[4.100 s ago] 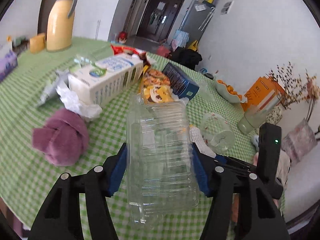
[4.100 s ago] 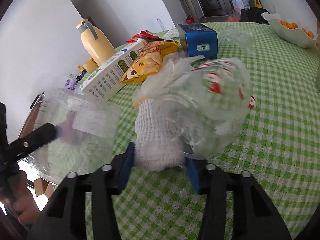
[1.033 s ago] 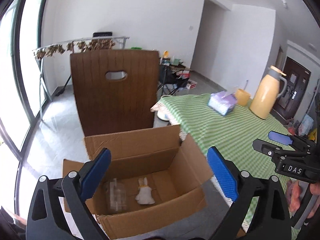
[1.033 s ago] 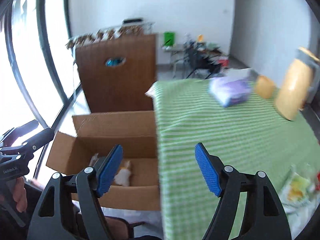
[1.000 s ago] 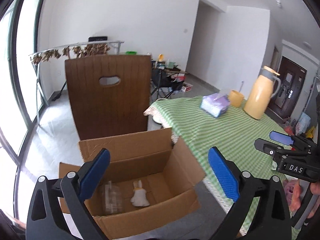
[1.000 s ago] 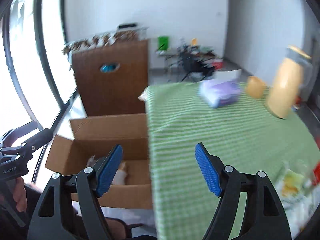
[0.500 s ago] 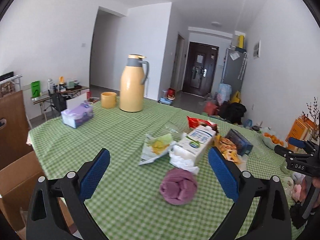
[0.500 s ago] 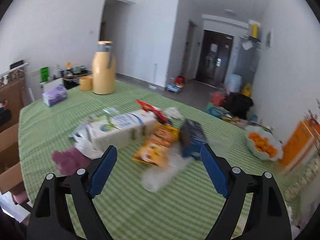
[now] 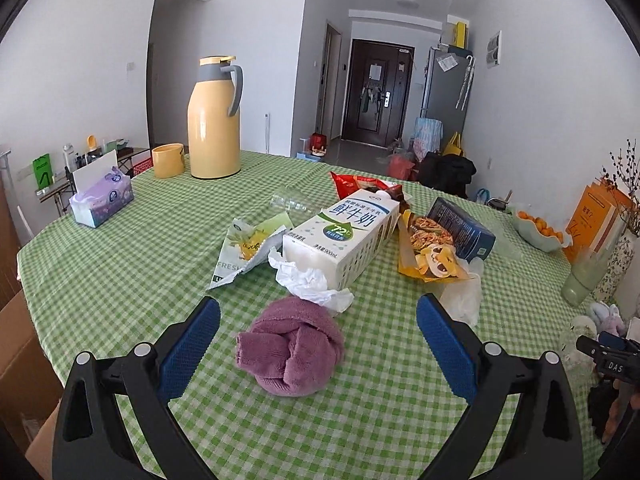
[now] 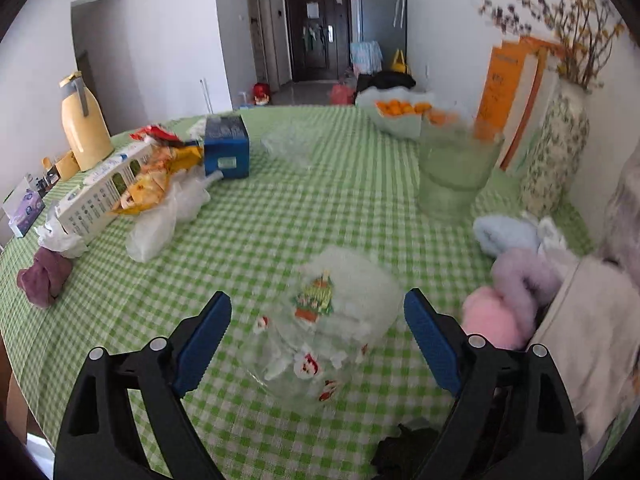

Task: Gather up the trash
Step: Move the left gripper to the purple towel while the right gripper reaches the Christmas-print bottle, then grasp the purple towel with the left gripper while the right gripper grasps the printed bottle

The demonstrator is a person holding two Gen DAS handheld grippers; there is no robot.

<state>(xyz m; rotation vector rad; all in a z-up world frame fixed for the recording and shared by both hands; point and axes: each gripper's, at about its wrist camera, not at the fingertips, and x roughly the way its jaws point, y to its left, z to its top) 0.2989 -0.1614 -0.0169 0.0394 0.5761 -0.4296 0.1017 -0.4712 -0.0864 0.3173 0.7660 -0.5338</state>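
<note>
My left gripper (image 9: 318,344) is open and low over the green checked table (image 9: 120,280), with a rolled purple cloth (image 9: 290,350) lying between its fingers, untouched. Beyond it lie a crumpled tissue (image 9: 312,280), a white milk carton (image 9: 344,236), a green wrapper (image 9: 248,248), a yellow snack bag (image 9: 428,248), a blue box (image 9: 460,228) and a red bag (image 9: 360,182). The right gripper (image 10: 318,340) has its jaws opening around a clear plastic bag with Christmas prints (image 10: 316,332), which rests on the cloth; the pads stand clear of it.
A yellow thermos (image 9: 216,120), yellow cup (image 9: 169,155) and tissue pack (image 9: 102,196) stand at the far left. A glass jar (image 10: 452,168), orange bowl (image 10: 396,116), vase (image 10: 556,148) and plush toys (image 10: 516,280) crowd the right. A cardboard box (image 9: 16,360) sits beside the table.
Both grippers swung from the cardboard box on the floor, where the clear container and white glove now lie, back over the table and came lower toward the trash.
</note>
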